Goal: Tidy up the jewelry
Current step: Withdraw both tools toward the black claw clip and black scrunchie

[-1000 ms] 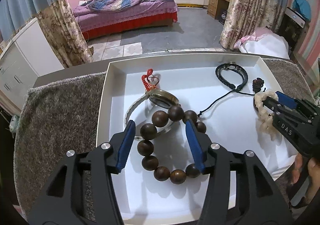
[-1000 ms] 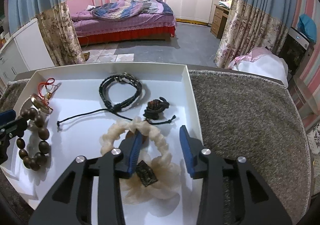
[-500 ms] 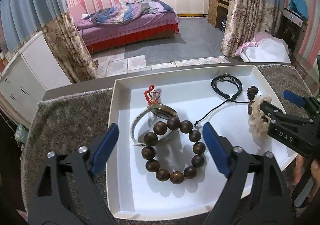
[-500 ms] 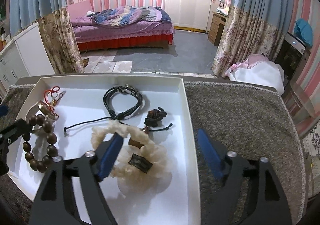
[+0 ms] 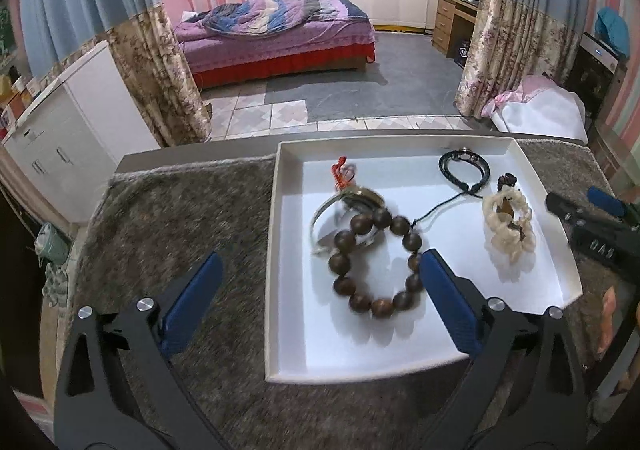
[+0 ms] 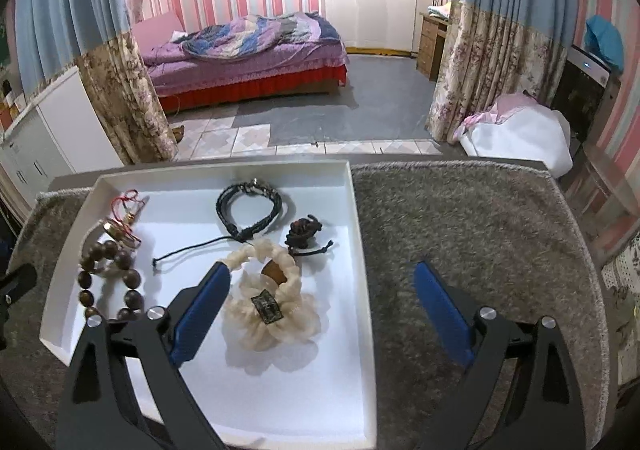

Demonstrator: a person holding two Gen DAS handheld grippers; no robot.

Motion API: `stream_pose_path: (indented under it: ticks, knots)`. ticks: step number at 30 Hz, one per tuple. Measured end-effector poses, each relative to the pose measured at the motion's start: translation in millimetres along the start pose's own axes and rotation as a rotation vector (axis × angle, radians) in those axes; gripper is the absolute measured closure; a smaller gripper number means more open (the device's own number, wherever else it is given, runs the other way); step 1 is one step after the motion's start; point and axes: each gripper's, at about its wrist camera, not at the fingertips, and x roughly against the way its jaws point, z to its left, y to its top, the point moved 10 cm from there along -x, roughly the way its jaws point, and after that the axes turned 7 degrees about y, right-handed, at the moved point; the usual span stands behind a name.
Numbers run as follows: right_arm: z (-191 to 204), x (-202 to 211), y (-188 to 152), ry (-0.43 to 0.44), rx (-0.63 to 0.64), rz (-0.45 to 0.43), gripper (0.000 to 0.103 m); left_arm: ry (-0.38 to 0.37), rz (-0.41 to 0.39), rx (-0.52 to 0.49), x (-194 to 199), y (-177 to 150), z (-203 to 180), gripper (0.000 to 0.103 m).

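A white tray [image 5: 288,258] [image 6: 360,250] lies on a grey rug. In it lie a brown wooden bead bracelet [image 5: 374,260] [image 6: 108,282], a watch with a pale band [image 5: 352,205] [image 6: 120,232] and red cord, a black braided bracelet [image 5: 464,167] [image 6: 250,207], a dark knotted charm [image 6: 304,230] and a cream bead bracelet [image 5: 508,228] [image 6: 270,300] with a dark tag. My left gripper [image 5: 316,292] is open and empty, above the tray's left wall. My right gripper [image 6: 320,300] is open and empty, astride the tray's right wall.
The grey rug [image 5: 180,234] [image 6: 480,250] covers the table on both sides of the tray. The table's far edge [image 5: 192,153] lies just beyond the tray. Behind it are curtains, a white cabinet [image 5: 72,137] and a bed.
Both grippers have opened wide and drawn back and up from the tray. The wooden bead bracelet and the cream bracelet now lie free in the tray.
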Motion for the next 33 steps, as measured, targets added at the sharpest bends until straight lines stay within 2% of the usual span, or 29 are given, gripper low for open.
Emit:
stream_pose_path:
  ticks: [4, 8, 11, 18, 26, 28, 33]
  knots:
    - [-4, 27, -6, 0.012, -0.013, 0.003, 0.01, 0.02, -0.007, 0.003, 22, -9, 16, 0.003]
    - [-13, 64, -22, 0.0, 0.005, 0.028, 0.01, -0.004, 0.007, 0.029, 42, -24, 25, 0.003]
    - [-20, 90, -34, -0.013, 0.02, 0.023, 0.003, 0.005, 0.007, 0.02, 56, -41, 28, 0.003]
    - [-23, 135, -69, -0.046, 0.058, 0.018, 0.002, 0.025, 0.006, 0.017, 90, -87, 36, 0.003]
    - [-13, 141, -121, -0.063, 0.136, 0.08, 0.002, 0.016, -0.024, 0.055, 118, -129, 47, 0.003]
    - [-18, 141, -130, -0.091, 0.132, 0.071, 0.002, 0.006, -0.014, 0.06, 119, -143, 49, 0.003]
    - [-31, 137, -154, -0.107, 0.099, 0.121, 0.003, -0.003, 0.041, 0.069, 111, -176, 52, 0.003]
